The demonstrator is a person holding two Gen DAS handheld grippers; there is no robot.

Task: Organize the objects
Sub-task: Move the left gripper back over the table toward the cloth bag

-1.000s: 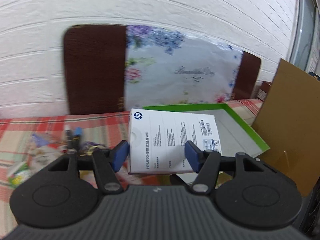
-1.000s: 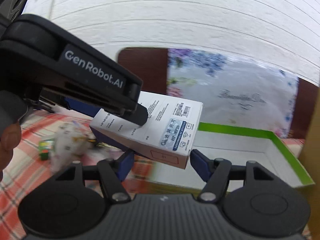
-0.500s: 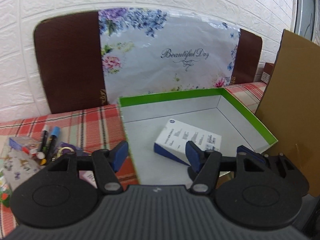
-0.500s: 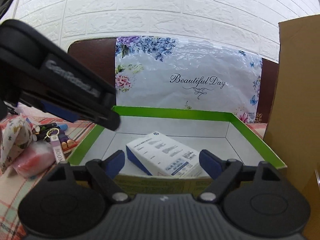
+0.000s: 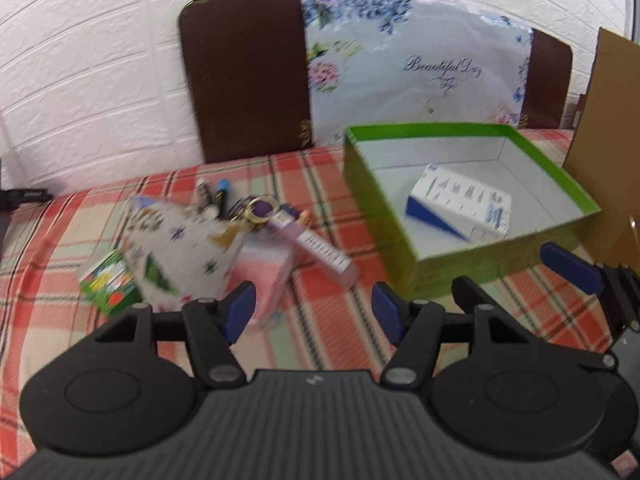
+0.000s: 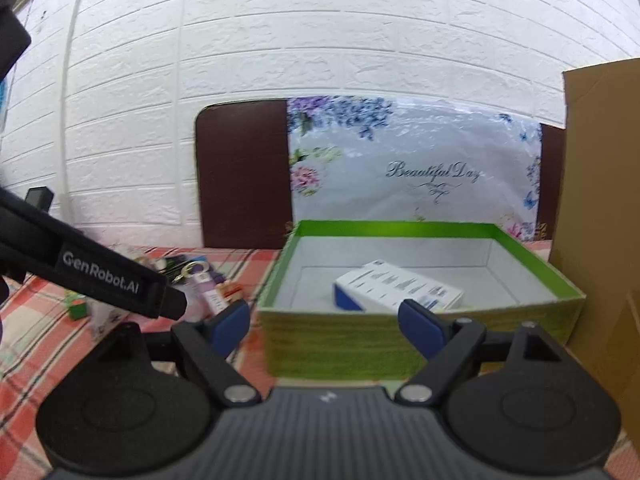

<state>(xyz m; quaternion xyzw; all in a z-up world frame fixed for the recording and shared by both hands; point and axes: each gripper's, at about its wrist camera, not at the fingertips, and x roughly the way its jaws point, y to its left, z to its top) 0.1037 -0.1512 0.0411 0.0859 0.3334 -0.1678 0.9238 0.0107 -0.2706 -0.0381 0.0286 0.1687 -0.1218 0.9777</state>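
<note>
A green box stands open on the plaid cloth. A white and blue HP carton lies inside it. Left of the box lies a pile: a floral pouch, a pink packet, a purple keychain strap, markers and a small green box. My left gripper is open and empty, above the cloth between the pile and the green box. My right gripper is open and empty, just in front of the green box.
A brown cardboard sheet stands to the right of the green box. A brown board and a floral "Beautiful Day" bag lean on the white brick wall. The left gripper's body shows in the right wrist view.
The left gripper let go of the HP carton, which now lies in the green box. Both grippers have pulled back from the box; the left one swung left toward the pile.
</note>
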